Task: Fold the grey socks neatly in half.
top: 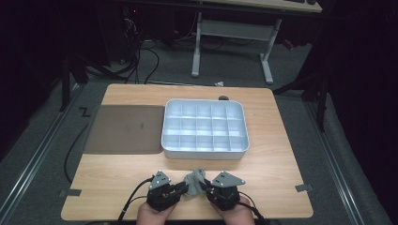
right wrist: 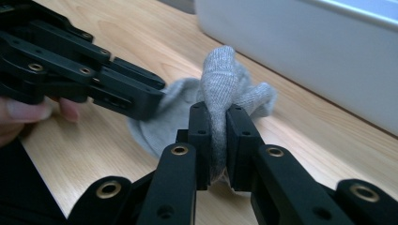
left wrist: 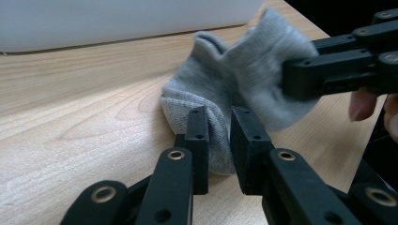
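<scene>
A crumpled grey sock (top: pixel 195 179) lies on the wooden table near its front edge, between my two grippers. My left gripper (top: pixel 185 189) reaches in from the left and is shut on one end of the sock (left wrist: pixel 234 75), with fabric pinched between its jaws (left wrist: pixel 219 129). From the right, my right gripper (top: pixel 205 189) is shut on the other end, where a fold of the sock (right wrist: pixel 220 75) stands up between its jaws (right wrist: pixel 218 124). Each gripper view also takes in the other gripper, gripping the sock: the right gripper (left wrist: pixel 300 79) and the left gripper (right wrist: pixel 145 101).
A pale grey tray (top: pixel 204 152) with several empty compartments sits just behind the sock, its wall close by (left wrist: pixel 117 23) (right wrist: pixel 305 47). A brown mat (top: pixel 124 129) lies to the tray's left. Bare wood (top: pixel 281 178) spreads to either side of the hands.
</scene>
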{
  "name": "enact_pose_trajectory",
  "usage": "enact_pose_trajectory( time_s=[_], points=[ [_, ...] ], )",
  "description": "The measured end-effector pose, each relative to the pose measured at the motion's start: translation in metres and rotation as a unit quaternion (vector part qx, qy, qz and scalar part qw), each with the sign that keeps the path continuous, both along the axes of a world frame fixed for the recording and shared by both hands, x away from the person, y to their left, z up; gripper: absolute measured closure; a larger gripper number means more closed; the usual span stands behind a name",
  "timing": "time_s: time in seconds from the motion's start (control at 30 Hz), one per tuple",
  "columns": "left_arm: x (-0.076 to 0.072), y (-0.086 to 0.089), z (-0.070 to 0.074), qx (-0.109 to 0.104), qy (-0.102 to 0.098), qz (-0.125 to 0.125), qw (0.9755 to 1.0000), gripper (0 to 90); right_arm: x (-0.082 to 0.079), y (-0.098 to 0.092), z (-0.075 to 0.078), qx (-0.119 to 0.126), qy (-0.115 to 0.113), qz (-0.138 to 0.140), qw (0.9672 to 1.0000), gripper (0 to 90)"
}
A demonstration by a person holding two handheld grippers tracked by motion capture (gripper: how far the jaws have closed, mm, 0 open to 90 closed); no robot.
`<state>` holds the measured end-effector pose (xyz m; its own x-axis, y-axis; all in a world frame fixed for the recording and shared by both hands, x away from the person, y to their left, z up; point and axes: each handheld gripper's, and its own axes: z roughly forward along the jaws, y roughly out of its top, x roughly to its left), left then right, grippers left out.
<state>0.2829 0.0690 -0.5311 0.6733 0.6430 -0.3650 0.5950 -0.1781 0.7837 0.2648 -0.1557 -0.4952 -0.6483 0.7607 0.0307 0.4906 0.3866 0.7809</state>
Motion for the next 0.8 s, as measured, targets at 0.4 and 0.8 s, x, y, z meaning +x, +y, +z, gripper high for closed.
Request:
enact_pose_trajectory(
  time_s=[0.4, 0.8],
  points=[
    [-0.008, 0.015, 0.001, 0.004, 0.01, -0.016, 0.9998, 66.7, 0.007, 0.017, -0.011, -0.005, 0.015, 0.018, 0.9997, 82.9],
    [-0.006, 0.017, -0.004, 0.01, 0.027, -0.02, 0.9994, 69.4, 0.008, 0.027, -0.017, -0.004, 0.029, 0.038, 0.9988, 78.3]
  ],
)
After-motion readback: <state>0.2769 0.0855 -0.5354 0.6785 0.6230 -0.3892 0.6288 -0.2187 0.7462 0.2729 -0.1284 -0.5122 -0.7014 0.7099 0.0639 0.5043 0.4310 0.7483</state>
